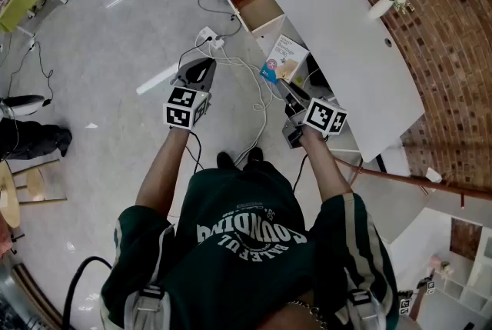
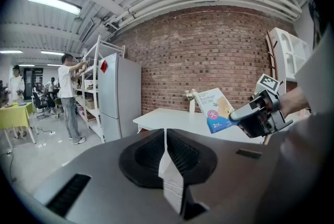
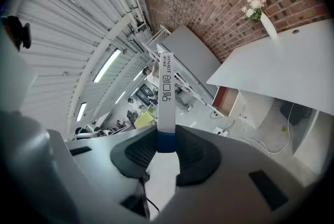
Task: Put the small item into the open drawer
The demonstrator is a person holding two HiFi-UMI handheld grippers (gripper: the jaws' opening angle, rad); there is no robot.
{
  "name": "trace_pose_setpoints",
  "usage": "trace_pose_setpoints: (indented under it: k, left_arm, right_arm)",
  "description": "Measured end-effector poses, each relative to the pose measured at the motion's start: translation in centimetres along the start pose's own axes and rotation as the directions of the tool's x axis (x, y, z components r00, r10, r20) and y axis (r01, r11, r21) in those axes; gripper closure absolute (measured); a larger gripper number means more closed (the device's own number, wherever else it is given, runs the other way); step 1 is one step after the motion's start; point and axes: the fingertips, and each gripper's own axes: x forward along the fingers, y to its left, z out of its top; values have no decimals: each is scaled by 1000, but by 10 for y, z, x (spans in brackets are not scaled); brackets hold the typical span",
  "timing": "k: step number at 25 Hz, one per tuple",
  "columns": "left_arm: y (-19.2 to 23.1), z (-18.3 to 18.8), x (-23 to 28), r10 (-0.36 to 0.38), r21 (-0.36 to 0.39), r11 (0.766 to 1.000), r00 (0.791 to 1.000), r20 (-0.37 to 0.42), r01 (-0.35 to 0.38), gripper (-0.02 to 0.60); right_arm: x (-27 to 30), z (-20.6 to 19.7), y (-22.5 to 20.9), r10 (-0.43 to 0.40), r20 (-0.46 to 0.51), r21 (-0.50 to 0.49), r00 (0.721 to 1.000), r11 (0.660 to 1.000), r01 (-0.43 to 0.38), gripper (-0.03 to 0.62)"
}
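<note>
Right hand-held gripper [image 3: 166, 145]: clamped on the box [image 3: 166, 97], with the pads on its blue end only. The rest of the box stands out past the jaws. Left hand-held gripper [image 2: 166, 139]: jaws together, nothing between them. The box is in the air on the near side of the drawer [image 1: 257, 5], well apart from it.

Risks, as I judge them:
- The grip takes only one end of a thin box. A knock or a fast swing could pivot it or slide it out.
- The drawer juts from under the end of the surface [image 1: 338, 28]. If I come in too high, the box could strike that edge.

Around: cables [image 1: 257, 101] trail over the floor on the near side of the drawer, from a power strip [image 1: 207, 36] just beside it. They could snag or trip on the approach. A vase [image 1: 382, 7] stands on the surface beyond the drawer, clear of my path.
</note>
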Motion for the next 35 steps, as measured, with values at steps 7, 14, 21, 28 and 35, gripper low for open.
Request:
trace_pose_setpoints:
  k: [7, 14, 21, 28, 35]
  left_arm:
    - [4, -7, -11, 4, 13, 1000, 1000, -12, -4, 554]
    - [0, -10, -9, -12, 5, 1000, 1000, -19, 12, 554]
    - [-2, -8, -5, -36, 6, 999, 999, -10, 36, 554]
    - [5, -7, -8, -51, 14, 999, 999, -3, 51, 554]
    - [10, -13, -12, -65, 15, 998, 998, -6, 65, 554]
  right_arm:
    - [4, -12, 8, 24, -12, -8, 1000, 1000, -24, 484]
    - [1, -16, 2, 5, 5, 38, 1000, 999, -5, 484]
    - [2, -17, 1, -13, 8, 39, 1000, 999, 13, 484]
    - [7, -20, 7, -23, 23, 44, 999, 999, 22, 484]
    - [10, -36, 9, -38, 24, 66, 999, 997, 36, 484]
